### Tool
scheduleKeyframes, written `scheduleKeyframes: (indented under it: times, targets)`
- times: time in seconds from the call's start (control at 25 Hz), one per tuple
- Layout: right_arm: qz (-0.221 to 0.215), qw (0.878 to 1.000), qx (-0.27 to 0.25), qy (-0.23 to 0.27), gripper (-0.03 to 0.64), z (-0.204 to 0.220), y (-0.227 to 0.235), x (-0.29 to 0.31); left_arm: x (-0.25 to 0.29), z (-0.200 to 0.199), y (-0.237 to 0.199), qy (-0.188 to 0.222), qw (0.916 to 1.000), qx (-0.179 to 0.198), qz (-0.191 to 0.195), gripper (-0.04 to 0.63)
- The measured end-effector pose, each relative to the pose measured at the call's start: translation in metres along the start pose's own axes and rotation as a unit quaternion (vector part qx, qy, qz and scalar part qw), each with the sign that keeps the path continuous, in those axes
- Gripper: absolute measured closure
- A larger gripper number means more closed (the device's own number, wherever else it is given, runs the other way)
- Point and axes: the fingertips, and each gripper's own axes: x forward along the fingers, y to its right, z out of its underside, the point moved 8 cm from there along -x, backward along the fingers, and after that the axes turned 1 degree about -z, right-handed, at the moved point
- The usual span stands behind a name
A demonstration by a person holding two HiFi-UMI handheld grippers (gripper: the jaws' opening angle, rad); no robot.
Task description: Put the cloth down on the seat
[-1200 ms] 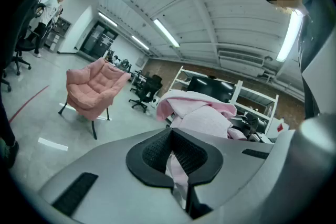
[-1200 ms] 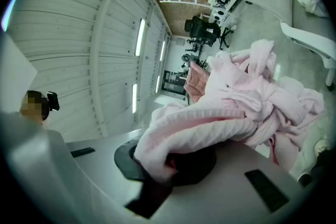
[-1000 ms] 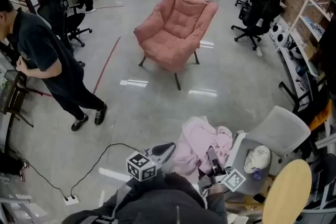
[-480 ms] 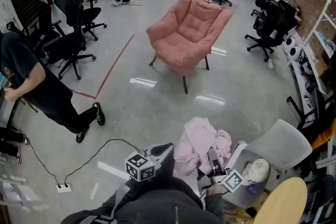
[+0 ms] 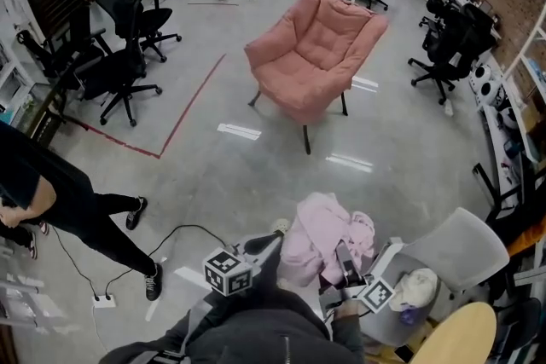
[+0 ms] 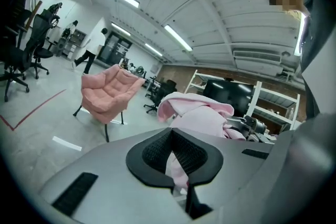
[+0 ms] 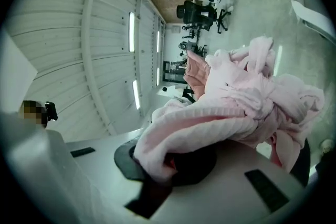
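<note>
While you stand on the grey concrete floor (image 5: 222, 175), the pink armchair (image 5: 317, 47) sits well ahead of you on its dark legs. A person in black (image 5: 60, 200) walks at your far left. Just beside you on the right is a grey chair (image 5: 461, 247). The pink cloth (image 5: 320, 239) is not on the armchair's seat. It hangs bunched in the air close in front of you, well apart from the armchair, carried between your 2 grippers. Your left gripper (image 5: 264, 245) has its fingers pressed together on a thin fold of the cloth, which trails down between the pads. Your right gripper (image 5: 345, 264) has its fingers pinching a thicker ribbed fold, and the rest of the cloth drapes over them.
</note>
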Motion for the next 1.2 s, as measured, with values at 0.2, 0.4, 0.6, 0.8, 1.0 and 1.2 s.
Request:
scheduleKeyframes:
  times: [0.2,0.4,0.6,0.8,1.0,1.2]
  targets:
    - [0.007,1.000,-0.007,-0.019,0.577,-0.014,0.004,0.027,0.019,-0.013,-0.015,0.000,0.9999,-0.009,-0.008,0.586]
    - [0.012,0.999,-0.012,-0.030,0.577,-0.036,0.010,0.065,0.048,-0.035,-0.040,0.001,0.9999,-0.012,-0.009,0.586]
    - [0.012,1.000,-0.011,-0.023,0.577,-0.059,0.014,0.111,0.076,-0.070,-0.072,0.009,0.9999,-0.007,-0.005,0.586]
    - [0.004,1.000,-0.022,-0.020,0.578,-0.077,0.012,0.159,0.098,-0.103,-0.107,0.015,0.9999,-0.005,-0.002,0.586]
    - [-0.004,1.000,-0.021,-0.016,0.577,-0.085,0.009,0.204,0.114,-0.131,-0.135,0.021,0.9998,0.005,0.005,0.586]
    - [-0.012,0.999,-0.027,-0.018,0.577,-0.093,0.014,0.239,0.132,-0.151,-0.164,0.023,0.9997,0.010,0.007,0.586]
